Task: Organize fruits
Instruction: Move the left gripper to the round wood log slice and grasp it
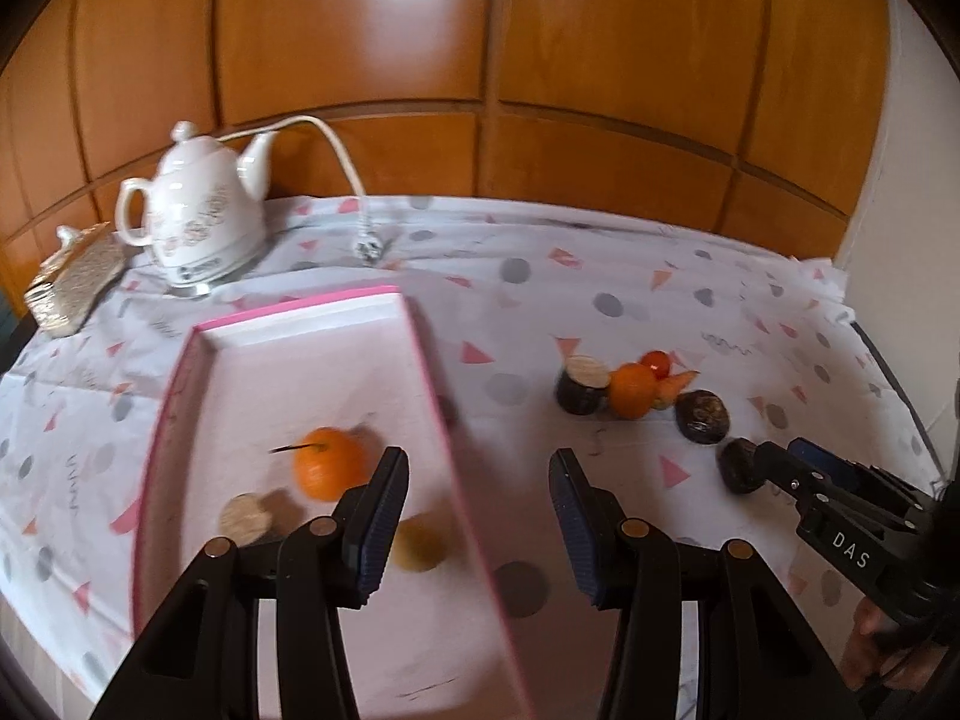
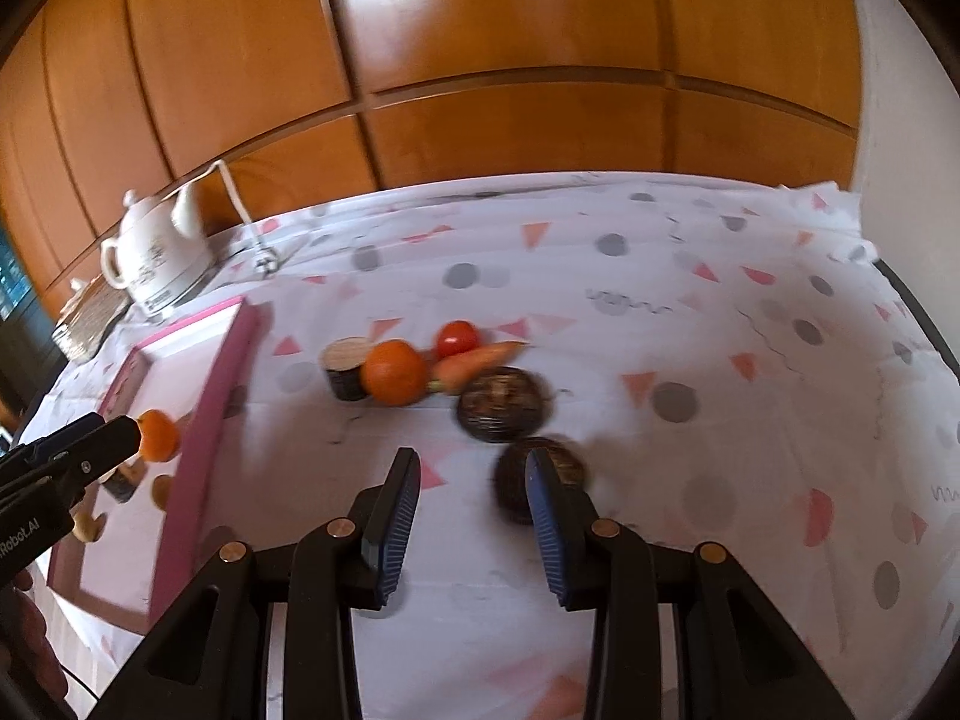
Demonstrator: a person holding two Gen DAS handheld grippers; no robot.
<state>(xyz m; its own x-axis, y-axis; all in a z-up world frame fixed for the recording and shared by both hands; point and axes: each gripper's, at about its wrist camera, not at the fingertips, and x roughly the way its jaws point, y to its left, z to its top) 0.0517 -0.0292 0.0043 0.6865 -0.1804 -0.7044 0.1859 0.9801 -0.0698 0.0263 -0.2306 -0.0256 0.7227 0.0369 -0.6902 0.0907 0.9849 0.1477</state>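
Note:
A pink-rimmed tray point(image 1: 447, 420) holds an orange point(image 1: 329, 462), a small cut cylinder point(image 1: 245, 519) and a blurred yellowish piece point(image 1: 420, 543). My left gripper point(image 1: 477, 459) hangs open over the tray's right rim with nothing between its fingers. To the right on the cloth lie a dark cylinder with a pale top point(image 2: 347, 367), an orange point(image 2: 395, 373), a tomato point(image 2: 457, 339), a carrot point(image 2: 477, 363) and two dark round fruits point(image 2: 501, 403). The nearer dark fruit point(image 2: 516, 480) sits just beyond my right gripper's point(image 2: 473, 459) right fingertip. That gripper is open and grips nothing.
A white teapot-shaped kettle point(image 1: 201, 216) with a white cord point(image 1: 342, 150) and a gold woven box point(image 1: 72, 279) stand at the back left. Wooden panels point(image 1: 480, 60) close the back. The patterned cloth point(image 2: 690, 312) ends at the table's right edge. A hand point(image 1: 876, 630) holds the right gripper.

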